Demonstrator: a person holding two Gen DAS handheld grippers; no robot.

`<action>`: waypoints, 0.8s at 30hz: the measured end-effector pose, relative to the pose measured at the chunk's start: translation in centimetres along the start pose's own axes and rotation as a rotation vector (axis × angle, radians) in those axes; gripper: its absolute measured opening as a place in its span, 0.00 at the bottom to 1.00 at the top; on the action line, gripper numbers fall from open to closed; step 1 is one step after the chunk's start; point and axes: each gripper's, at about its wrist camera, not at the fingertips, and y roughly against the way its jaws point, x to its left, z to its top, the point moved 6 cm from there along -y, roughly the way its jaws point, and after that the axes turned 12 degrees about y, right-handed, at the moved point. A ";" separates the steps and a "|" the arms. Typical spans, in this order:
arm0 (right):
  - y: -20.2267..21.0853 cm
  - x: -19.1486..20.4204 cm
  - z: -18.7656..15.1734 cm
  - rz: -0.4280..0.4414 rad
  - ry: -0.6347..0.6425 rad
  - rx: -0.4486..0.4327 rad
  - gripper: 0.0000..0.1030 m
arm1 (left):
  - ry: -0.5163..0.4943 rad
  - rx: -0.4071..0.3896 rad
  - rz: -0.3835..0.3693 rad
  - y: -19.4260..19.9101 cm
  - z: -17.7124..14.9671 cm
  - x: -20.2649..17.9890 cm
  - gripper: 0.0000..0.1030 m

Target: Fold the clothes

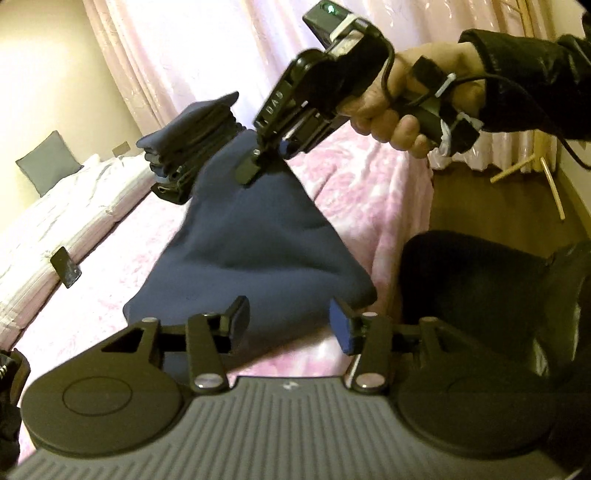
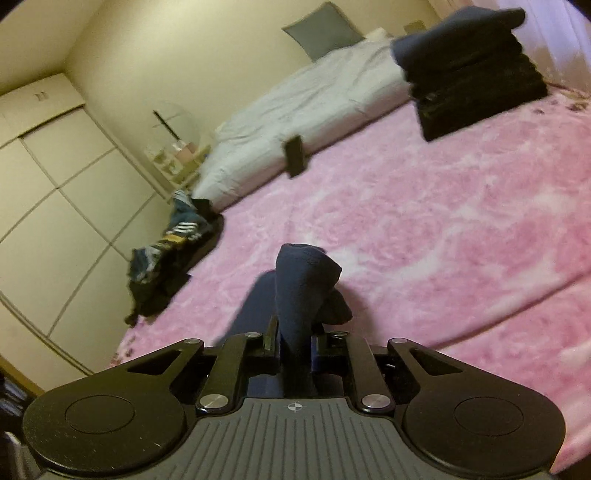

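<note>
A navy blue garment (image 1: pixel 251 251) hangs in a cone shape over the pink bed cover (image 1: pixel 354 192). My right gripper (image 1: pixel 266 157) is shut on its top end and lifts it; in the right wrist view the pinched cloth (image 2: pixel 303 280) sticks up between the closed jaws of that gripper (image 2: pixel 293 341). My left gripper (image 1: pixel 290 325) is open and empty, just in front of the garment's lower edge. A stack of folded dark clothes (image 1: pixel 192 144) stands on the bed behind; it also shows in the right wrist view (image 2: pixel 472 66).
A white duvet (image 2: pixel 303 107) with a grey pillow (image 2: pixel 321 27) lies along the bed's far side. A small black device (image 2: pixel 295 155) lies at its edge. A heap of unfolded clothes (image 2: pixel 170 251) sits at the bed corner by white wardrobe doors (image 2: pixel 48 206). Pink curtains (image 1: pixel 192 51) hang behind.
</note>
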 end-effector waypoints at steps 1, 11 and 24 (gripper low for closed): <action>0.5 1.0 0.5 0.019 0.023 -0.004 0.12 | 0.010 -0.013 0.015 0.4 0.4 0.4 0.47; -4.7 16.6 5.9 0.259 0.242 0.087 0.12 | 0.262 -0.168 0.300 4.7 3.6 5.6 0.69; -19.5 35.7 -2.2 0.397 0.579 0.378 0.12 | 0.640 -0.101 0.579 16.0 -9.7 13.2 0.72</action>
